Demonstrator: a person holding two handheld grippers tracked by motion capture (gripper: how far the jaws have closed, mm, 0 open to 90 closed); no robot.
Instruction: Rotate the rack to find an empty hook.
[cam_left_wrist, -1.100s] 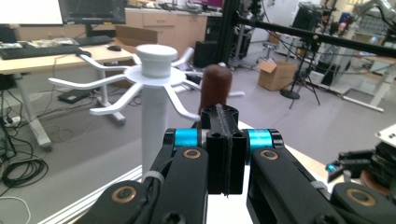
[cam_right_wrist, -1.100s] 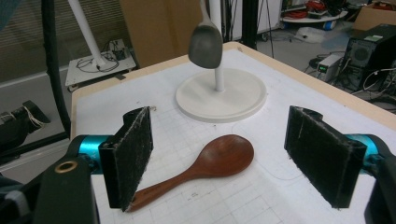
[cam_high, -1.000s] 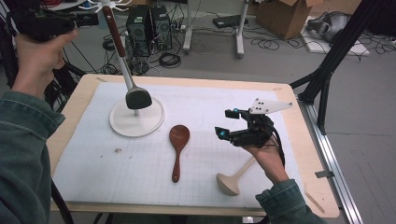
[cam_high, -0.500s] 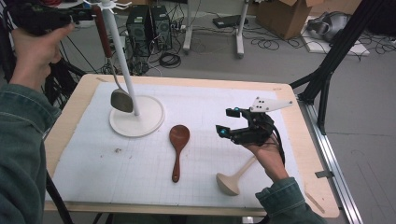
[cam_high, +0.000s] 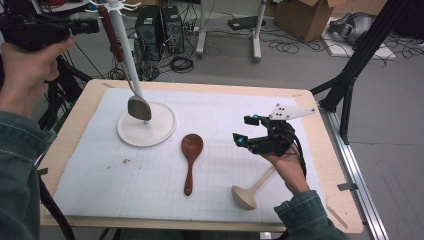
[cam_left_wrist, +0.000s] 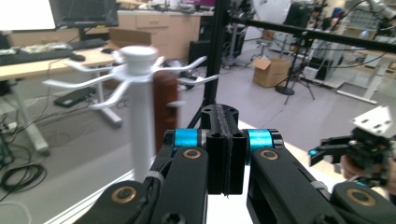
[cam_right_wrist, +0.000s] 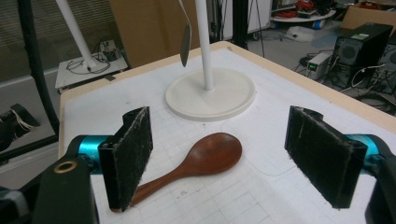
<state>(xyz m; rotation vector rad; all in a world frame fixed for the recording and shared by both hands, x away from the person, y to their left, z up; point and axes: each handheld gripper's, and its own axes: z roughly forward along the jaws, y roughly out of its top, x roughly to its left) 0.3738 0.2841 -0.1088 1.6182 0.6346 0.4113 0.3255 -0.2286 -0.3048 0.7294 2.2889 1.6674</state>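
Observation:
A white hook stand (cam_high: 146, 124) rises at the table's back left. A utensil with a brown handle (cam_high: 111, 31) and a grey metal head (cam_high: 138, 107) hangs from one of its hooks, close to the pole. My left gripper (cam_high: 90, 25) is raised beside the stand's top, shut and holding nothing. In the left gripper view its jaws (cam_left_wrist: 225, 116) are pressed together, with the stand (cam_left_wrist: 140, 112) and the brown handle (cam_left_wrist: 165, 100) just beyond. My right gripper (cam_high: 245, 130) hovers open over the mat, and the dark wooden spoon (cam_right_wrist: 196, 163) lies beneath its jaws (cam_right_wrist: 229, 158).
The dark spoon (cam_high: 190, 155) lies mid-mat. A pale wooden ladle (cam_high: 250, 192) rests under my right hand near the front edge. A white mat (cam_high: 125, 190) covers the wooden table. Computer towers (cam_high: 160, 22), cables and a black frame leg (cam_high: 345, 95) stand beyond the table.
The hanging utensil's head swung from in front of the pole to its left, then partly back. My left hand shifted slightly near the stand's top. The right gripper stayed put.

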